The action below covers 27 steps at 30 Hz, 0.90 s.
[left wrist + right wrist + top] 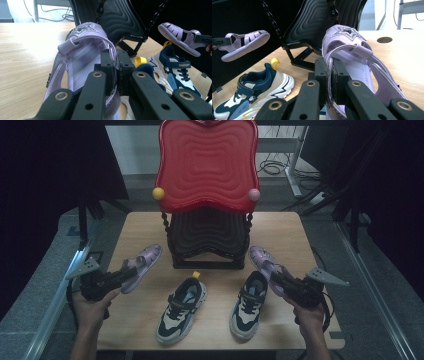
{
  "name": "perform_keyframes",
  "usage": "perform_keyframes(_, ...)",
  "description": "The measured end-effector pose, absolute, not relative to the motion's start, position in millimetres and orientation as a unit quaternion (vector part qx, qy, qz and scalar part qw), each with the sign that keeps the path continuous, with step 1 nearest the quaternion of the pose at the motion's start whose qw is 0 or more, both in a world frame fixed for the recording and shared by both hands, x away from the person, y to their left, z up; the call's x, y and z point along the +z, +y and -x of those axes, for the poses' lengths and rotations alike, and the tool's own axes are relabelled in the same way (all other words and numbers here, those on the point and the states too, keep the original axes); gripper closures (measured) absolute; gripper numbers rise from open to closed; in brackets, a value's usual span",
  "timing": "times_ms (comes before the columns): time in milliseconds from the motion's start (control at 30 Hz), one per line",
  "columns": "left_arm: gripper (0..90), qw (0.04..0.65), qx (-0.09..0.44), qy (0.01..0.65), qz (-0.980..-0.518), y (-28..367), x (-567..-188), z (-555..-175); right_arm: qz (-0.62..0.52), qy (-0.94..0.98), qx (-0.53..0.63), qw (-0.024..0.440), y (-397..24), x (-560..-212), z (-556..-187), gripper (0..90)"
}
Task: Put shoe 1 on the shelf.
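Observation:
Each hand holds one purple star-trimmed sandal. The left sandal hangs above the table's left side, with my left gripper shut on its side wall; in the left gripper view the jaws pinch the sandal's rim. The right sandal is lifted at the right of the rack, my right gripper shut on its heel edge; the right gripper view has the pads clamped on that sandal. Two navy-and-cream sneakers lie on the table near the front.
A two-tier rack stands at the table's back middle, with a tilted red tray over a black tray. The wooden table has bare room on both back corners. Cables and a desk leg lie beyond.

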<state>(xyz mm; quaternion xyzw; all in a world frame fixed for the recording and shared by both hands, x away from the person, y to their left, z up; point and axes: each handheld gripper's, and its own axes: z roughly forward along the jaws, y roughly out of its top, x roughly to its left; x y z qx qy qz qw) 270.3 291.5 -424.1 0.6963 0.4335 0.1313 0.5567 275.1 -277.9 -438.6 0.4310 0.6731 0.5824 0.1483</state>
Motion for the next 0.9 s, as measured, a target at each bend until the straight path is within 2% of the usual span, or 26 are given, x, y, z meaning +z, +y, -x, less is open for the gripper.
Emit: perform_keyframes(900,86.2,0.564,0.127,0.413,-0.703,274,-418,-271,-0.409,0.682,0.589,0.145,-254,-433,-276,84.9)
